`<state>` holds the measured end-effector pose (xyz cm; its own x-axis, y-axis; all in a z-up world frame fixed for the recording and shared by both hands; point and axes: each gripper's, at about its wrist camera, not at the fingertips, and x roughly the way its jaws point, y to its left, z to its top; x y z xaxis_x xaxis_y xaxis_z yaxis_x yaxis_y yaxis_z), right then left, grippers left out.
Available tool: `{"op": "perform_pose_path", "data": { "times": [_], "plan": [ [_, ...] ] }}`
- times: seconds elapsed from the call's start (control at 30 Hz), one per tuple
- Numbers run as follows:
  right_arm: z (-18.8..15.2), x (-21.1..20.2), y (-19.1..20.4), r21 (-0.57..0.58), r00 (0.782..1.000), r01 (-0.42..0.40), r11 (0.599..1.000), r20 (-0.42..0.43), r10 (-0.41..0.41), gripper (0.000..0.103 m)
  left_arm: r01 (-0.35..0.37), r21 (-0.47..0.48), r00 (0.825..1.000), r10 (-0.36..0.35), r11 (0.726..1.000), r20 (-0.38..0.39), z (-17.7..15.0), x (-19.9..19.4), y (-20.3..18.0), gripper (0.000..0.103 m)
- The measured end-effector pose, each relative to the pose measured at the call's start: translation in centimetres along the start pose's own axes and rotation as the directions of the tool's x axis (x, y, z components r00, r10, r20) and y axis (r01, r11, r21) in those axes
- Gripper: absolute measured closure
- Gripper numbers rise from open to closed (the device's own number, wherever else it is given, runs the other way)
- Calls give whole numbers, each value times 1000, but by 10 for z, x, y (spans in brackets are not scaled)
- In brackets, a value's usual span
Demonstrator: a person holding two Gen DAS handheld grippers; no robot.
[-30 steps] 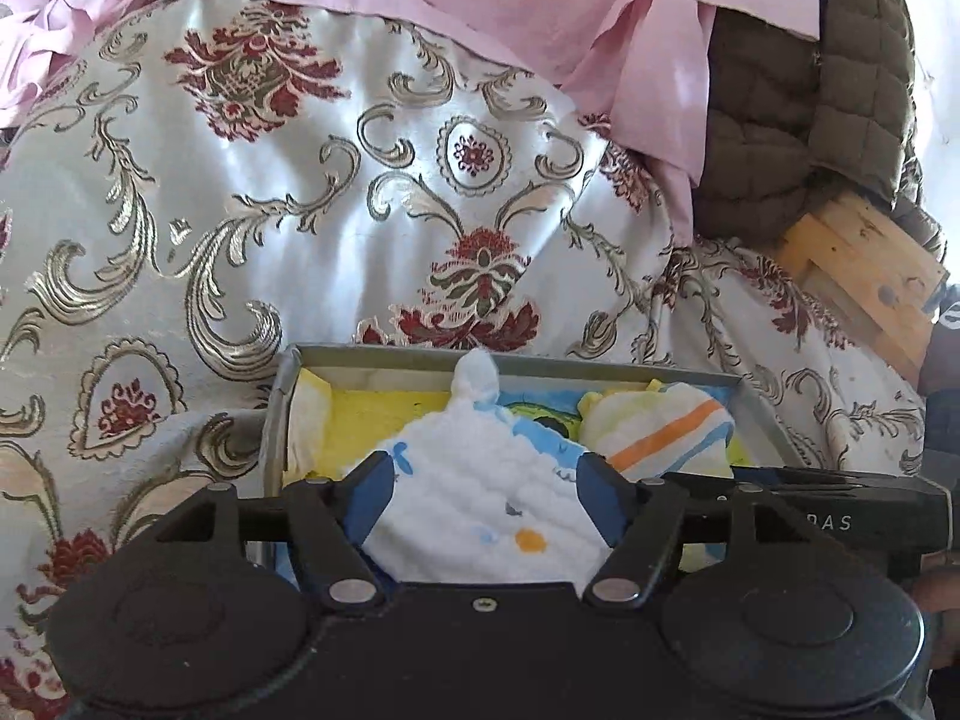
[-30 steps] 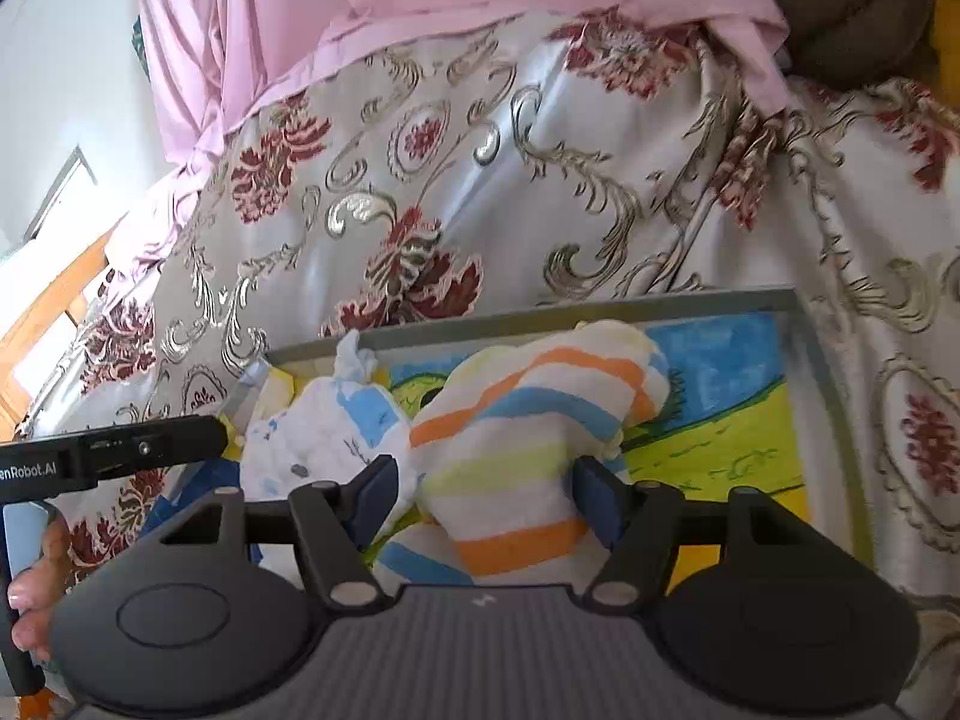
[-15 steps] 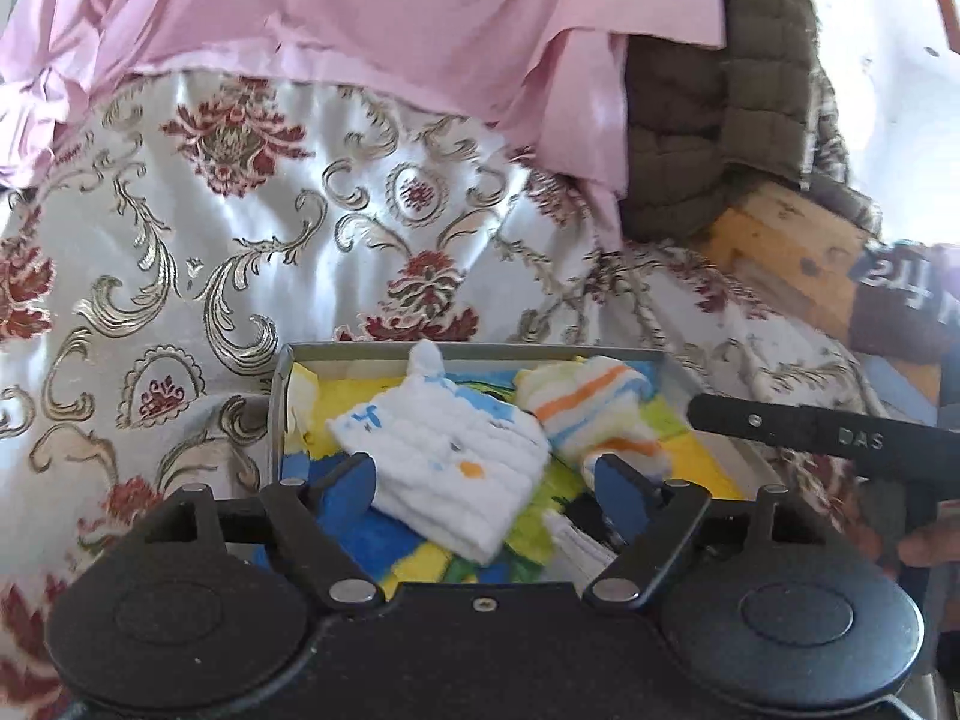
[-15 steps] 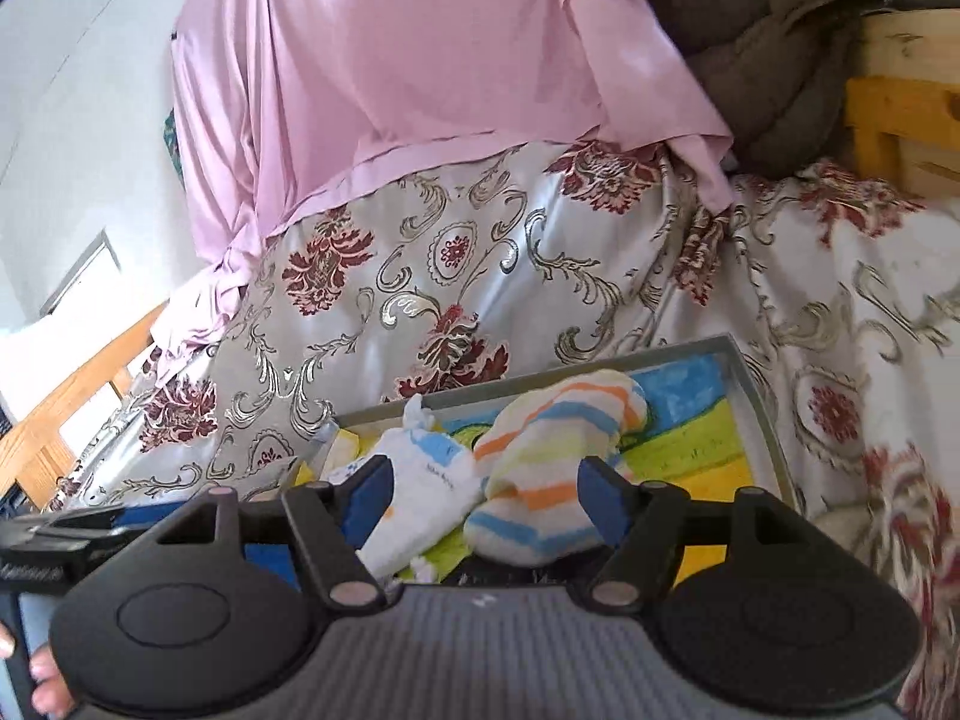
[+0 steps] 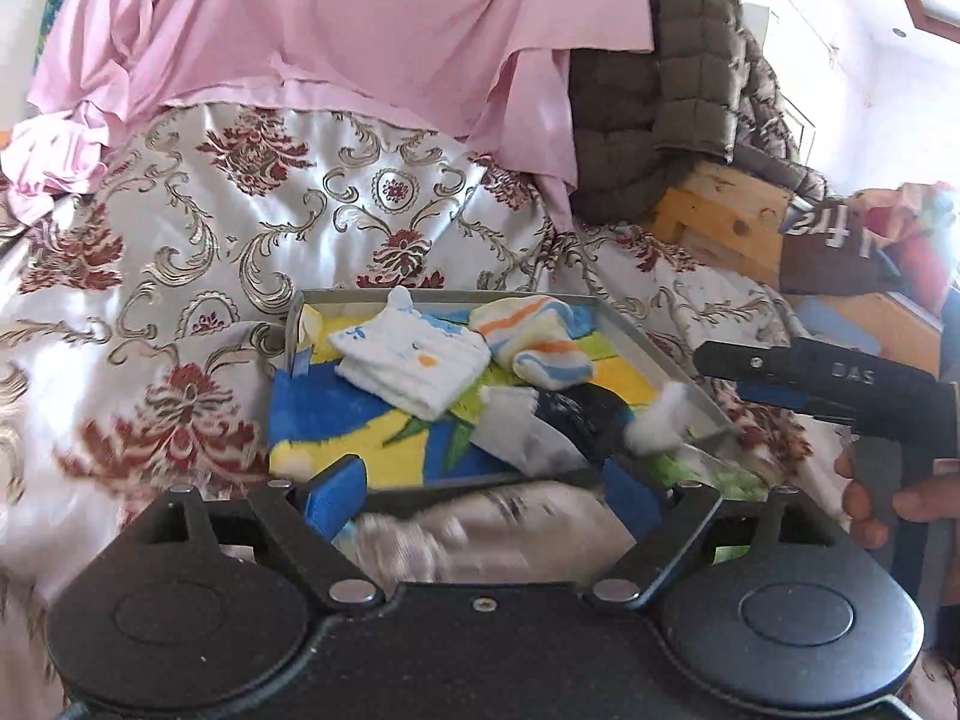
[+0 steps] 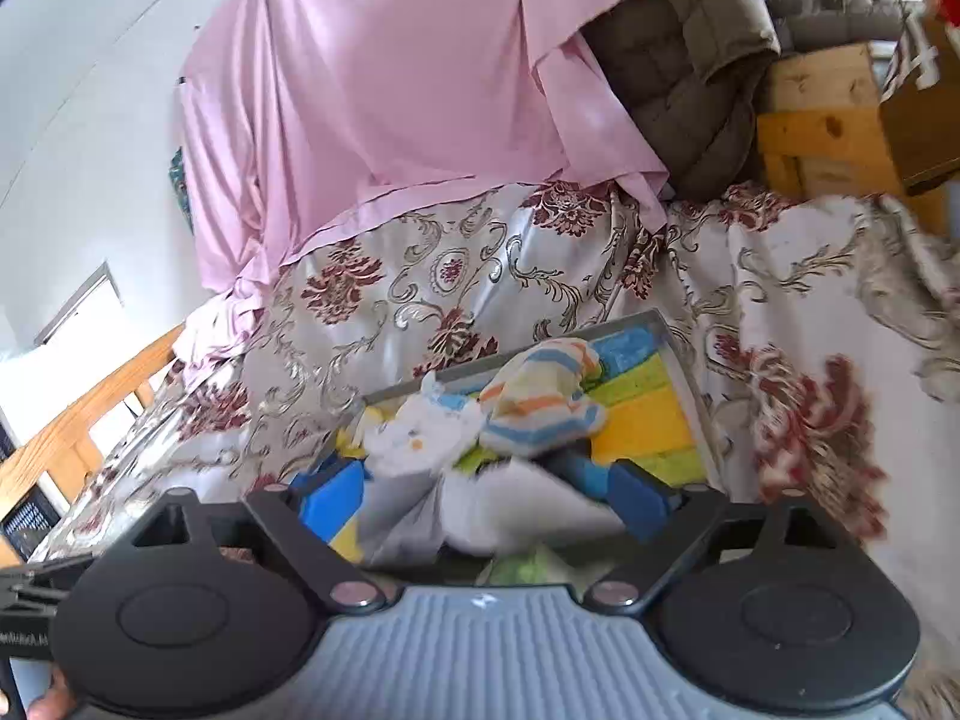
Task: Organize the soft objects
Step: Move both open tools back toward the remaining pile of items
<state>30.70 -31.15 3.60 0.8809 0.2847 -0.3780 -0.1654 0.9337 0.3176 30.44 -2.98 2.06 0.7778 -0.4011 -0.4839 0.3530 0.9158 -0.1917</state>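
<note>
A grey-rimmed tray [image 5: 624, 333] with a blue, yellow and green lining lies on the bed. In it rest a white baby cloth [image 5: 414, 360], a cloth with orange, blue and yellow stripes [image 5: 534, 345], a grey-white sock [image 5: 522, 441] and a dark item [image 5: 579, 414]. My left gripper [image 5: 483, 495] hangs at the tray's near edge, its jaws opening, with nothing gripped. My right gripper [image 6: 487, 498] is also back from the striped cloth [image 6: 540, 399] and the white cloth [image 6: 420, 438], its jaws opening. A blurred pale cloth [image 6: 510, 510] lies low between its fingers, not pinched.
A cream bedspread [image 5: 180, 312] with red and gold flowers spreads around the tray. Pink fabric [image 5: 336, 30] and a brown quilted jacket [image 5: 672, 96] hang behind it. A wooden frame [image 5: 720, 222] stands at right. A hand [image 5: 870, 498] holds the right gripper [image 5: 756, 375] beside the tray.
Both grippers have drawn back from the tray and opened wider. The white cloth has left the left fingers and the striped cloth the right fingers. Both cloths now lie in the tray.
</note>
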Motion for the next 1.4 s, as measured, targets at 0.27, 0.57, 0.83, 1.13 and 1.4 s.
{"op": "perform_pose_path", "data": {
  "times": [0.27,0.57,0.83,1.13,1.4],
  "plan": [
    [-40,-84,32,-14,996,74,997,41,-73,1,-17,-31,998,18,999,52,-35,-55,-33,6],
    [-74,-138,60,-40,982,187,982,48,-185,0,-9,59,999,6,998,52,-66,-99,-58,2],
    [-104,-151,76,-56,969,247,967,-13,-248,0,-19,101,1000,17,995,24,-86,-122,-62,1],
    [-113,-141,83,-105,967,232,967,-85,-241,0,-52,131,998,57,990,-35,-104,-127,-59,1],
    [-117,-129,83,-121,960,226,967,-141,-242,0,-86,134,994,95,987,-61,-107,-120,-54,1]
  ]
}}
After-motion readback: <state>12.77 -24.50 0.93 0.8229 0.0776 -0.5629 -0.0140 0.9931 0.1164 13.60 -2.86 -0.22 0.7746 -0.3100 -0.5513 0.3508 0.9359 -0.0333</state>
